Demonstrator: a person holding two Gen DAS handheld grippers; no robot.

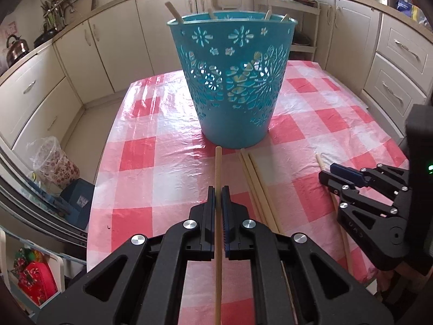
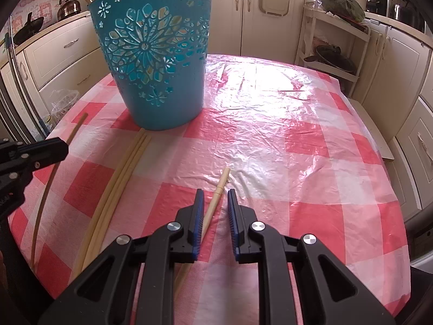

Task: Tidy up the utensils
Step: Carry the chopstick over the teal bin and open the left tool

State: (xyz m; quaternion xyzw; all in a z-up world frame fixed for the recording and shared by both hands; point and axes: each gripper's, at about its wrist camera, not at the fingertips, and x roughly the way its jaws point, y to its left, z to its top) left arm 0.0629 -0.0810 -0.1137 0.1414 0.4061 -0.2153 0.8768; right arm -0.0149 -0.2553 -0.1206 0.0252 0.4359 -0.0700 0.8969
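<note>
A teal cut-out bucket (image 1: pixel 232 81) (image 2: pixel 154 62) stands on the red-and-white checked table (image 1: pixel 151 162), with several wooden sticks (image 1: pixel 173 12) poking above its rim. My left gripper (image 1: pixel 218 192) is shut on a long wooden chopstick (image 1: pixel 218 168) that points at the bucket's base, lifted off the cloth. A few loose chopsticks (image 1: pixel 254 184) (image 2: pixel 119 178) lie side by side just right of it. My right gripper (image 2: pixel 215 195) is low over the table, open, its pads either side of another chopstick (image 2: pixel 219 189) lying on the cloth.
Cream cabinets ring the table. A kettle (image 1: pixel 16 48) sits on the left counter, and a white rack (image 2: pixel 338 51) with a green bag on top stands at the far right. A plastic-covered container (image 1: pixel 54 162) is on the floor to the left.
</note>
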